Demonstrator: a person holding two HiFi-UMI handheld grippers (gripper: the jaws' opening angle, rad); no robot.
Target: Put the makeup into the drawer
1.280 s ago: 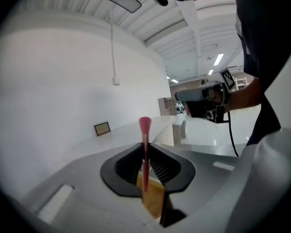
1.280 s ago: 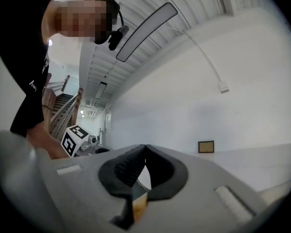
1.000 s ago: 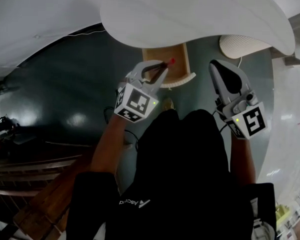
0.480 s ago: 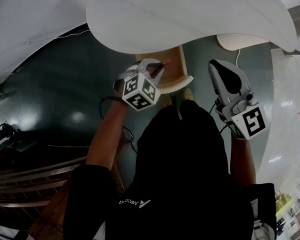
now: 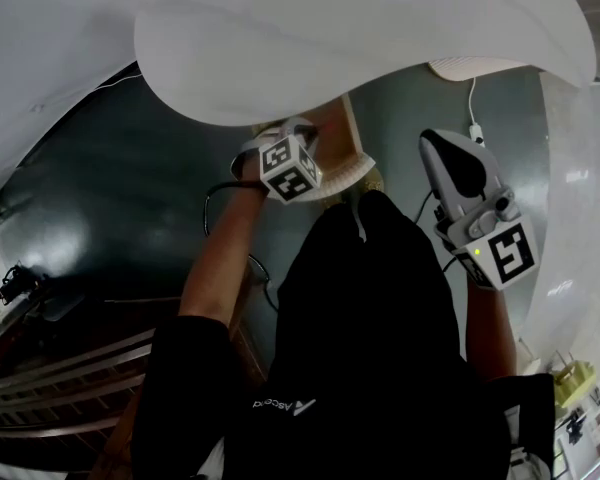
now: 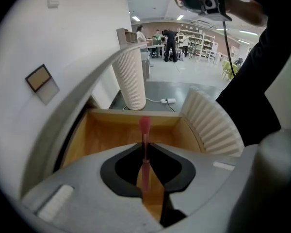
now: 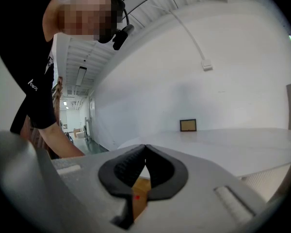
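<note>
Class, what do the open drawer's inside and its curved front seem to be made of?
Drawer inside: likely wood or veneer, matte; warm tan flat boards. Drawer front: white, ribbed, matte; painted wood or plastic, cannot tell which.

Dark floor, ribbed white pedestal, perhaps a power strip

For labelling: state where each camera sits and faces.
Head view: on head, steeply down; torso, arms, left tongs, right tongs.
Left gripper view: on left tongs, into the drawer; tongs grip pink stick.
Right gripper view: on right tongs, across white table; arm shows.
Shared: head and left views show drawer.
</note>
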